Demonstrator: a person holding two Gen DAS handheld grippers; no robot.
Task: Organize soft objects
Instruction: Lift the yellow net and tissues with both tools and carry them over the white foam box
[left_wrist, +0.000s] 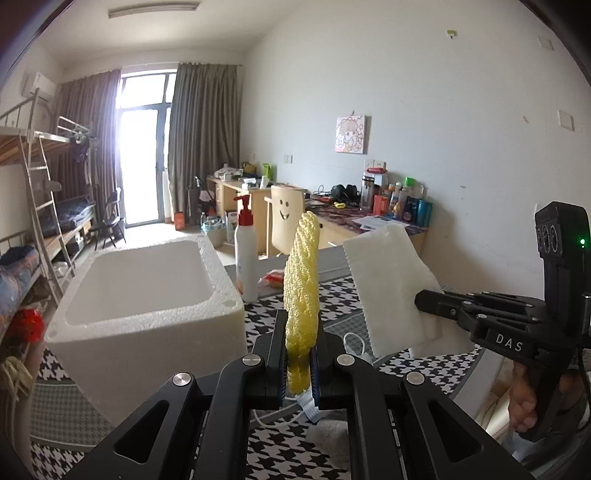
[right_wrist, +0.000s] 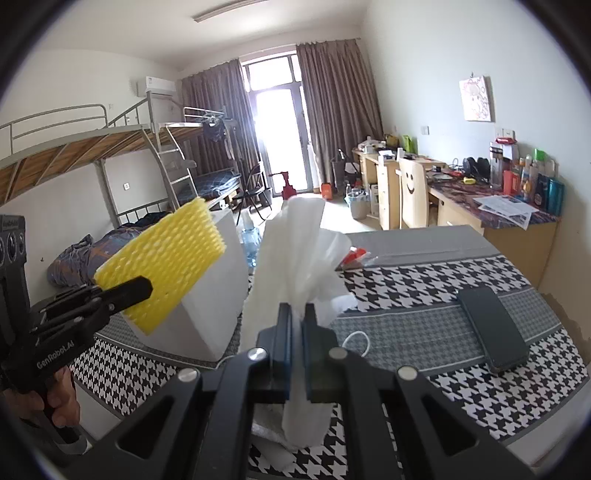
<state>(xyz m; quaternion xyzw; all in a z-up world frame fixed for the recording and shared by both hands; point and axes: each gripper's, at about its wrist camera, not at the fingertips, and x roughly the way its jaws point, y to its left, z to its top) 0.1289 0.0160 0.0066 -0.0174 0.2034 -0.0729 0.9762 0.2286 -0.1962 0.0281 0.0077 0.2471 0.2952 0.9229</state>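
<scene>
Jaws of the left gripper (left_wrist: 300, 363) clamped on a yellow foam net (left_wrist: 303, 295), pinched near its lower end; the piece stands upright, long axis pointing up and away from the fingers, edge-on to the left wrist camera. Jaws of the right gripper (right_wrist: 297, 354) clamped on a white foam sheet (right_wrist: 295, 258), also held upright, its crumpled top flaring above the fingers. Both pieces are in the air above the houndstooth tablecloth (left_wrist: 332, 295).

White foam box (left_wrist: 144, 288) sits open-topped on the table, ahead and to the left of the left gripper, just beside it. From the right wrist camera the box (right_wrist: 218, 295) shows only partly, behind the yellow net (right_wrist: 162, 258), with the left gripper (right_wrist: 133, 291) between.

Judgement: the left hand is the nearer to the box; its piece likely goes first, by a short carry left and forward over the rim, then tipping the long axis down into the cavity. The right must cross behind it.

A lotion bottle (left_wrist: 245, 254) stands just beyond the box's right corner. A dark phone (right_wrist: 493, 328) lies well to the right.
</scene>
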